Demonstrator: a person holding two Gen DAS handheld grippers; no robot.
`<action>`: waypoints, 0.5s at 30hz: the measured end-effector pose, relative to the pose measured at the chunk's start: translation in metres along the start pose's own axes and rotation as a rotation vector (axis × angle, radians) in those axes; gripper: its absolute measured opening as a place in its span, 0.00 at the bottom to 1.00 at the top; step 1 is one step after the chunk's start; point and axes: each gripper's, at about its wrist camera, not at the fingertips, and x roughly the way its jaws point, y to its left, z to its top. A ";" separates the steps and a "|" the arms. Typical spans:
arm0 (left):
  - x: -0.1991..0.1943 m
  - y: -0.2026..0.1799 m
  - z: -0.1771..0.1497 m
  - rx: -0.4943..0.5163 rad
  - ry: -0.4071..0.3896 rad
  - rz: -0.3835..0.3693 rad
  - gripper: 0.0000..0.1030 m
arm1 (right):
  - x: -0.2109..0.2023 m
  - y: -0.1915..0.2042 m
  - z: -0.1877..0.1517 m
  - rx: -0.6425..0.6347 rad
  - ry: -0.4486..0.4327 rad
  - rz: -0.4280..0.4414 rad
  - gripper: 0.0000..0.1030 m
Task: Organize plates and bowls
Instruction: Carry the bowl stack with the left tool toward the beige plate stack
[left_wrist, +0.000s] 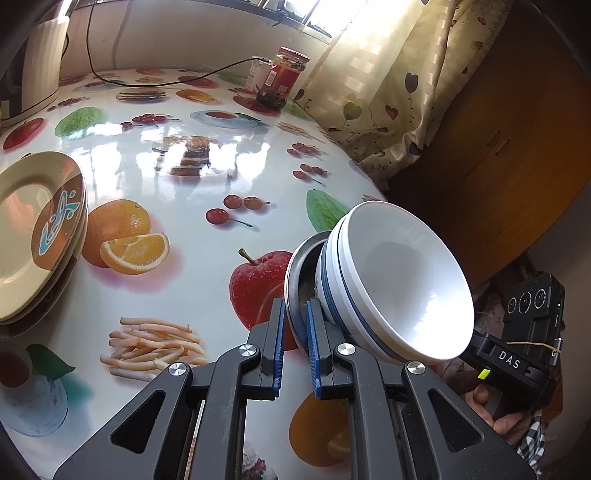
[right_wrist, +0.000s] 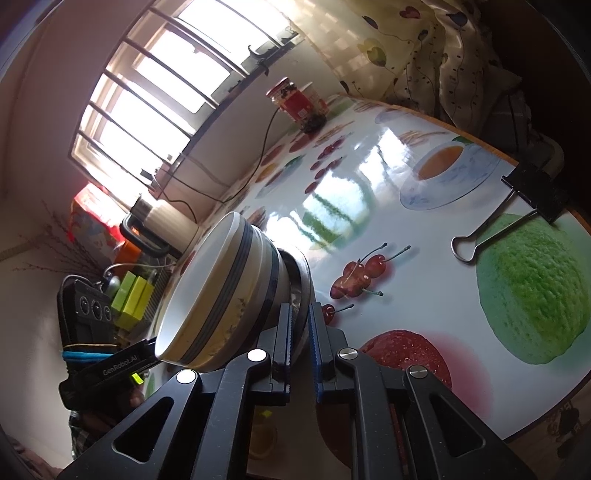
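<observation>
Your left gripper (left_wrist: 295, 325) and right gripper (right_wrist: 300, 325) each pinch the rim of the metal dish (left_wrist: 295, 273) from opposite sides, holding it tilted above the table (left_wrist: 184, 147). Two stacked white bowls (left_wrist: 391, 280) sit in that dish. The plates (left_wrist: 40, 229) rest left of it, well apart.

You can read "DAS" in white on the black body of the right gripper (left_wrist: 511, 360), and "GenRobot.AI" on the black body of the left gripper (right_wrist: 120, 365).
</observation>
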 end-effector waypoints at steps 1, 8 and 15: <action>-0.001 0.000 0.000 -0.001 -0.002 0.001 0.11 | 0.000 0.000 0.000 -0.001 0.001 0.001 0.10; -0.005 0.002 0.000 -0.010 -0.011 0.004 0.10 | 0.003 0.006 0.001 -0.007 0.001 0.004 0.10; -0.012 0.003 0.004 -0.015 -0.024 0.014 0.10 | 0.005 0.013 0.008 -0.019 0.001 0.012 0.10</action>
